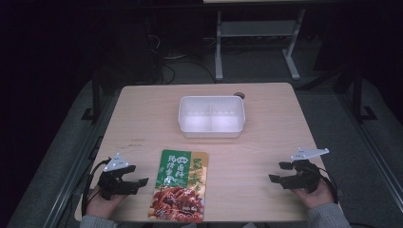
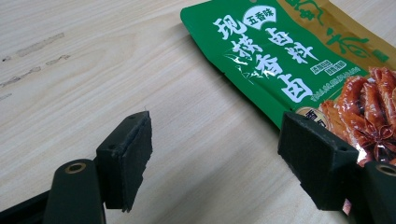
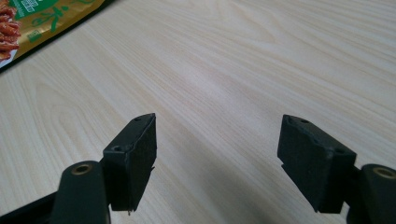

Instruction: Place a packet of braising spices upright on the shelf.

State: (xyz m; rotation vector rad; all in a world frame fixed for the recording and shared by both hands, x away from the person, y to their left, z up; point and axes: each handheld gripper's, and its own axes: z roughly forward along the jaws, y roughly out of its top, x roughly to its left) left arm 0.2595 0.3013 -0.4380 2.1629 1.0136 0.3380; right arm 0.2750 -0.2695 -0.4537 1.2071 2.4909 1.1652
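Observation:
A green and gold food packet (image 1: 179,184) with a picture of red cooked meat lies flat near the table's front edge, left of centre. In the left gripper view the packet (image 2: 280,60) lies ahead and to the right. My left gripper (image 1: 135,175) rests on the table just left of the packet, open and holding nothing; its jaws (image 2: 215,154) stand wide apart over bare wood. My right gripper (image 1: 278,172) sits at the front right, open and empty, well clear of the packet. In the right gripper view, a corner of the packet (image 3: 42,18) lies at the top left.
A white two-compartment plastic container (image 1: 211,115) stands at the table's middle back. A small dark round object (image 1: 239,95) lies by its far right corner. The light wooden table (image 1: 256,152) has bare surface between the packet and my right gripper. Beyond the table are dark floor and a desk frame.

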